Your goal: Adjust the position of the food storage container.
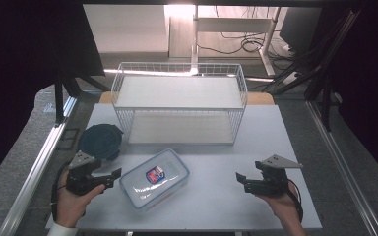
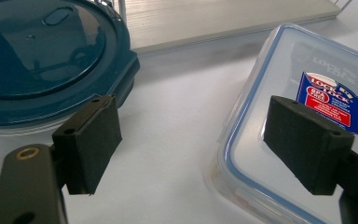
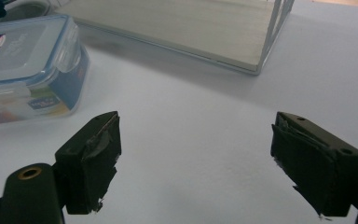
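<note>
A clear rectangular food box (image 1: 154,179) with a blue-rimmed lid and a red and blue label lies near the front of the white table (image 1: 275,132). My left gripper (image 1: 116,176) hovers just left of the food box, jaws open and nothing between them. In the left gripper view the food box (image 2: 303,126) lies under the right jaw and a round dark blue lidded container (image 2: 46,60) sits at upper left. My right gripper (image 1: 239,180) stands open over bare table well to the right of the food box (image 3: 25,70). The same round container (image 1: 100,141) rests at the table's left.
A white wire basket (image 1: 179,102) with a pale board floor stands at the back middle of the table; its corner (image 3: 265,46) shows in the right gripper view. Beyond the table are a desk frame and cables. Metal rails run along both sides of the table.
</note>
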Action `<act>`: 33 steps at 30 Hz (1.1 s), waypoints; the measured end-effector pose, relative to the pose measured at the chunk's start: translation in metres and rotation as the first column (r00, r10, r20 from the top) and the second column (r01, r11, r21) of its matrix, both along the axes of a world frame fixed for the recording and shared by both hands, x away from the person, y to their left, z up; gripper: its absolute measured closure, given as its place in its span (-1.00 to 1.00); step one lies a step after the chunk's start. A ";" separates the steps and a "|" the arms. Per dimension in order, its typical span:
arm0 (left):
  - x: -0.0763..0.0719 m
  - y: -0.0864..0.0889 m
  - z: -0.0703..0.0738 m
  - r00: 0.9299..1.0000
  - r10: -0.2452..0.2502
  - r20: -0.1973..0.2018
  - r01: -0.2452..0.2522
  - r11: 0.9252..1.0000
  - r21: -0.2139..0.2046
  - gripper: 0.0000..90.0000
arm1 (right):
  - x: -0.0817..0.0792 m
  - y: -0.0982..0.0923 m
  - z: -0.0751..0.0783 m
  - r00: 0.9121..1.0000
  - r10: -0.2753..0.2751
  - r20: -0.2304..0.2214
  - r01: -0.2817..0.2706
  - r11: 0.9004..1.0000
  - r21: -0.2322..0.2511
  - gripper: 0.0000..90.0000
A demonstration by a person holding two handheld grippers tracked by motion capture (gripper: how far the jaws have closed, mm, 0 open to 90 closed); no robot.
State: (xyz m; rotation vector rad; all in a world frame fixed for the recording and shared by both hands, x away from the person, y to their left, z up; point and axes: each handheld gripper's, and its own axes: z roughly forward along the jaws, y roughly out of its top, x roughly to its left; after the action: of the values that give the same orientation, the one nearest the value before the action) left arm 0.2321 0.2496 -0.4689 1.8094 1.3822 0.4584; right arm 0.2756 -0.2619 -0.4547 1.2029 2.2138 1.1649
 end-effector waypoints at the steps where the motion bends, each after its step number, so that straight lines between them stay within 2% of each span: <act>1: 0.000 0.000 0.001 1.000 0.004 0.002 -0.004 1.000 -0.001 -0.60 | 0.001 -0.001 -0.001 1.000 -0.005 -0.004 0.005 1.000 -0.005 -0.65; 2: 0.000 0.001 0.001 1.000 0.003 0.006 -0.003 1.000 0.000 -0.62 | 0.001 -0.002 -0.002 1.000 -0.027 -0.006 0.026 0.999 -0.020 -0.65; 4: 0.000 0.001 0.003 1.000 0.017 0.020 -0.017 1.000 0.018 -0.63 | 0.001 -0.003 -0.002 1.000 -0.029 -0.007 0.029 0.999 -0.022 -0.65; 8: -0.002 0.000 0.004 0.999 0.015 0.036 -0.016 1.000 0.026 -0.64 | 0.001 -0.006 0.000 0.999 -0.032 -0.011 0.032 0.999 -0.007 -0.64; 11: -0.002 -0.001 0.005 0.999 0.007 0.034 -0.007 1.000 0.023 -0.63 | 0.000 -0.006 0.002 1.000 -0.029 -0.008 0.029 0.999 -0.014 -0.62; 15: -0.002 -0.003 0.007 1.000 0.014 0.004 -0.014 1.000 0.004 -0.52 | -0.001 -0.006 0.002 0.999 -0.033 -0.013 0.033 0.999 -0.009 -0.60; 18: -0.003 -0.006 0.011 1.000 -0.006 0.008 0.006 1.000 0.016 -0.46 | -0.003 -0.005 0.004 1.000 -0.029 -0.007 0.028 0.999 -0.020 -0.60; 20: -0.002 -0.009 0.014 1.000 -0.012 0.009 0.012 1.000 0.010 -0.45 | -0.004 -0.005 0.005 1.000 -0.029 -0.003 0.029 0.999 -0.024 -0.60; 23: 0.001 -0.015 0.020 1.000 -0.020 0.012 0.020 1.000 0.008 -0.45 | -0.005 -0.005 0.006 1.000 -0.026 -0.004 0.026 0.999 -0.020 -0.59; 27: 0.008 -0.026 0.030 0.998 -0.057 0.017 0.056 0.998 0.027 -0.44 | -0.005 -0.006 0.007 1.000 -0.023 -0.006 0.022 0.999 -0.025 -0.59; 33: 0.022 -0.036 0.034 0.997 -0.075 0.012 0.075 0.997 0.019 -0.27 | -0.004 -0.009 0.008 0.999 -0.040 -0.006 0.040 0.999 -0.028 -0.60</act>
State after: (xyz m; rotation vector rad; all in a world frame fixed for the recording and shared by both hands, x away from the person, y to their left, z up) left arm 0.2541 0.2135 -0.4347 1.8636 1.3009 0.4440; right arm 0.2717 -0.2708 -0.4467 1.2357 2.1929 1.1123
